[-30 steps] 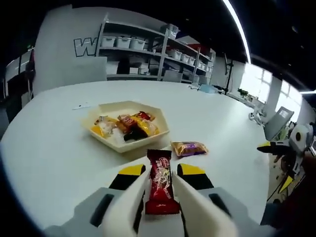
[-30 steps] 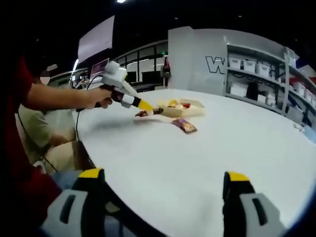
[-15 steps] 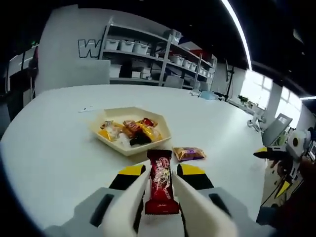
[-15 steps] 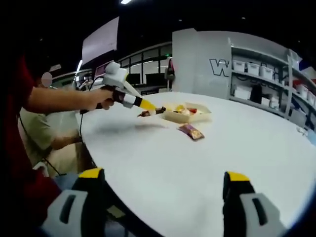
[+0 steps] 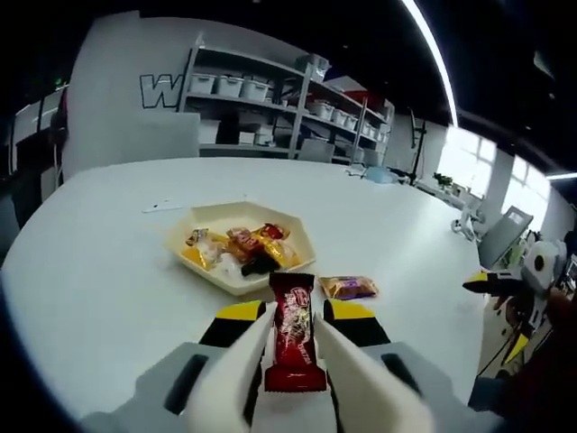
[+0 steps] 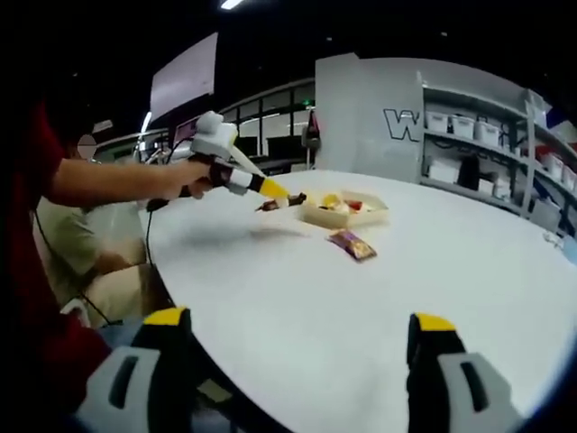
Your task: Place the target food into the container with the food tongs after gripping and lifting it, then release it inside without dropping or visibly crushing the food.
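Note:
My left gripper (image 5: 295,317) is shut on a red snack bar (image 5: 292,332), held lengthwise between its white tong blades above the table, just short of the hexagonal cream tray (image 5: 206,215) that holds several wrapped snacks. In the right gripper view the left gripper (image 6: 281,201) hangs at the tray's (image 6: 347,216) near edge with the dark bar in its tip. A purple-and-orange snack packet (image 5: 349,287) lies on the table right of the tray, also visible as the packet (image 6: 352,244). My right gripper (image 6: 293,334) stands open low over the table's near edge, far from the tray.
The round white table (image 6: 379,298) stretches wide around the tray. A person's arm (image 6: 108,180) reaches in from the left. Shelves with white bins (image 5: 270,86) stand behind the table. A small white slip (image 5: 167,206) lies beyond the tray.
My left gripper has carried the red bar closer to the tray and a little higher. The right gripper has stayed open and nearly still.

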`<state>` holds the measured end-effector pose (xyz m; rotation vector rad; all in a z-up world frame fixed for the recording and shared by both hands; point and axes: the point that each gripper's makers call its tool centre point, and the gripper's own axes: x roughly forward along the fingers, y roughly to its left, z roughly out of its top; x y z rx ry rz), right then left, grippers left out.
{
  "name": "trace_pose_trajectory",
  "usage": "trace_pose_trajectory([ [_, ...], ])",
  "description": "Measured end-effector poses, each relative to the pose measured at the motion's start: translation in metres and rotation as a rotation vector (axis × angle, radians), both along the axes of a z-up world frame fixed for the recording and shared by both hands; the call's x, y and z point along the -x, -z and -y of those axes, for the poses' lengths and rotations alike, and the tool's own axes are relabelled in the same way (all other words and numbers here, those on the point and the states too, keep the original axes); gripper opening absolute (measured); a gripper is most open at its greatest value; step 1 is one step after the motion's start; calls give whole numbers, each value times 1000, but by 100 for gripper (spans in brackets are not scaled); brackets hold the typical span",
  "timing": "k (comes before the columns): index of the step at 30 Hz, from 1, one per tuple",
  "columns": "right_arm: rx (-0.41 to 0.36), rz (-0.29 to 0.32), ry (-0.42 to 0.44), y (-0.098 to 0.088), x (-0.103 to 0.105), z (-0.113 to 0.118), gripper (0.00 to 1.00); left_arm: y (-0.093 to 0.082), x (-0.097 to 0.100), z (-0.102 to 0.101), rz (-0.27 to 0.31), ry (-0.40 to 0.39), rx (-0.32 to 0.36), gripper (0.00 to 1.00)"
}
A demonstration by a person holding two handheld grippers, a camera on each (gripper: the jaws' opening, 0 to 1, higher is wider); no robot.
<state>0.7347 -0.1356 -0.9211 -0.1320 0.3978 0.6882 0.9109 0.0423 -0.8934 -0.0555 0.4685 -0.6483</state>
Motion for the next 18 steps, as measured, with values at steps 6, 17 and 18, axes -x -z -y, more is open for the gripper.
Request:
trace_pose_trajectory([
  [6, -8, 3, 5, 0, 0, 2, 99, -1, 0, 1, -1, 2, -5, 23],
  [17, -26, 5, 10, 1, 1, 5, 99, -10, 1, 7, 1, 4, -7, 23],
  [18, -26, 4, 10, 2, 1, 5, 99, -10, 0, 8, 0, 4, -8, 23],
])
